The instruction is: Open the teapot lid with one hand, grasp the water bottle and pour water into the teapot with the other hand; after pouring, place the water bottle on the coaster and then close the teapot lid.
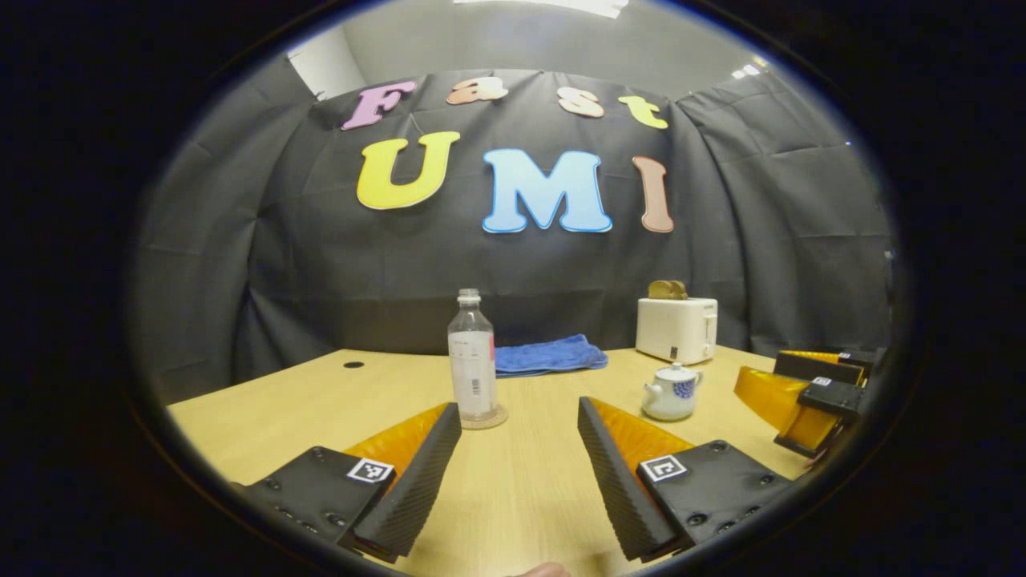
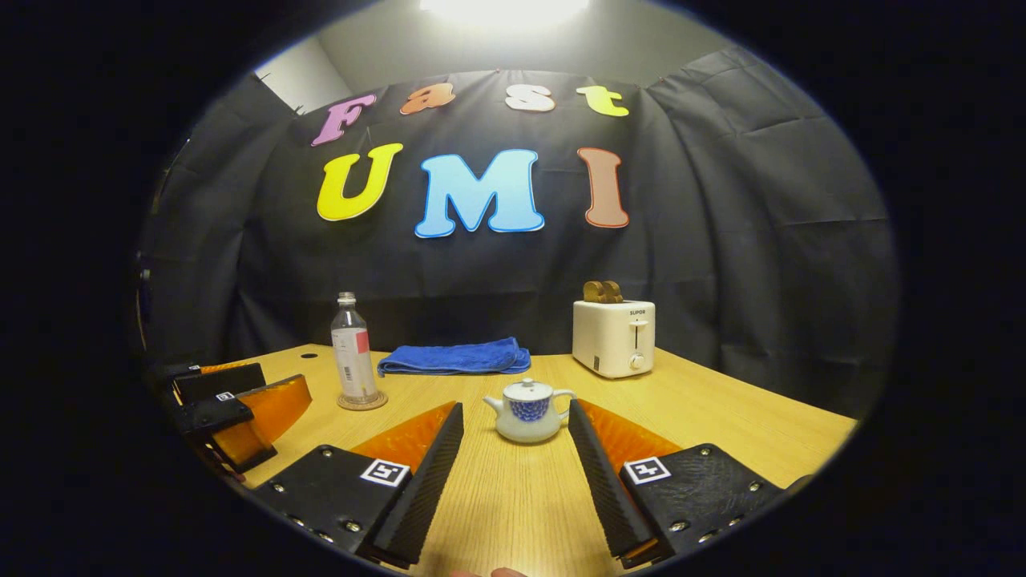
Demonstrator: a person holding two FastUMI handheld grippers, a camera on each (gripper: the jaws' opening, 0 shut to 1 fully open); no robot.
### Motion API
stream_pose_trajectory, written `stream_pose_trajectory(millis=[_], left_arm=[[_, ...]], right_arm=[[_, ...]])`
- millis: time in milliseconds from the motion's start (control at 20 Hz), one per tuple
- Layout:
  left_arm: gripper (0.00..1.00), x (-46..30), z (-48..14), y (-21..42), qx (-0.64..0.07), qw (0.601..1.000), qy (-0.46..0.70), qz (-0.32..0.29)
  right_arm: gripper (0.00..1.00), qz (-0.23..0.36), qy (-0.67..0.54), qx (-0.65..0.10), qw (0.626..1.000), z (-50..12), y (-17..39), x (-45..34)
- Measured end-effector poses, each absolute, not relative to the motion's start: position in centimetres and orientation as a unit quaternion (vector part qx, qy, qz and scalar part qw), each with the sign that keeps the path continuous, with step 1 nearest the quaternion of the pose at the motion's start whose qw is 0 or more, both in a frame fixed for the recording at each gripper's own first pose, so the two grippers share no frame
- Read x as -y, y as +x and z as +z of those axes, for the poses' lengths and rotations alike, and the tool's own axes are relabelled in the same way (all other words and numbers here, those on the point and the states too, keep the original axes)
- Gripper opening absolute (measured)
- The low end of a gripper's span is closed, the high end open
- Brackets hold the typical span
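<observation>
We are looking across a pale wood-grain desk [image 2: 513, 497], smooth and matte, standing in a booth hung with creased black cloth; a grey wall and a bright ceiling light are showing above the cloth. A small dark round hole [image 1: 353, 365] is sitting in the desk's far left part.

In the left gripper view, our left gripper [image 1: 519, 417] is hovering low over the desk with its ribbed fingers wide apart and holding nothing. Ahead, between them and slightly left, the bottle [image 1: 472, 361] is standing upright on a round coaster [image 1: 484, 420]; it is clear plastic, slim, with a label band and a cap. The teapot [image 1: 672, 392] is sitting to its right, well apart: squat, glossy white ceramic with a blue pattern, its lid [image 1: 676, 373] on.

In the right gripper view, our right gripper [image 2: 515, 417] is also spread open and empty, with the teapot just beyond and between its fingers. The left gripper is showing at that view's left edge, near the bottle.

Behind, a folded blue towel [image 2: 455, 357], soft and nubbly, is lying flat, and a boxy white toaster [image 2: 614, 338] is holding brown slices [image 2: 603, 292] upright.
</observation>
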State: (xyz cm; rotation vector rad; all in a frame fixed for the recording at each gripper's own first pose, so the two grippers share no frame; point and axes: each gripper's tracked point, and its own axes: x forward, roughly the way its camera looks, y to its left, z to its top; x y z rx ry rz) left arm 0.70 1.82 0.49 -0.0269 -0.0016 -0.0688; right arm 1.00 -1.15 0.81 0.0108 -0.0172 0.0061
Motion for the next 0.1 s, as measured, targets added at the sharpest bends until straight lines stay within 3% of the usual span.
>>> stream_pose_trajectory(millis=[100], left_arm=[[0.99,-1.1,-0.42,0.05,-0.002,1.0,-0.002,-0.03]], right_arm=[[0.82,0.005,-0.001,-0.004,1.0,0.02,1.13,0.76]])
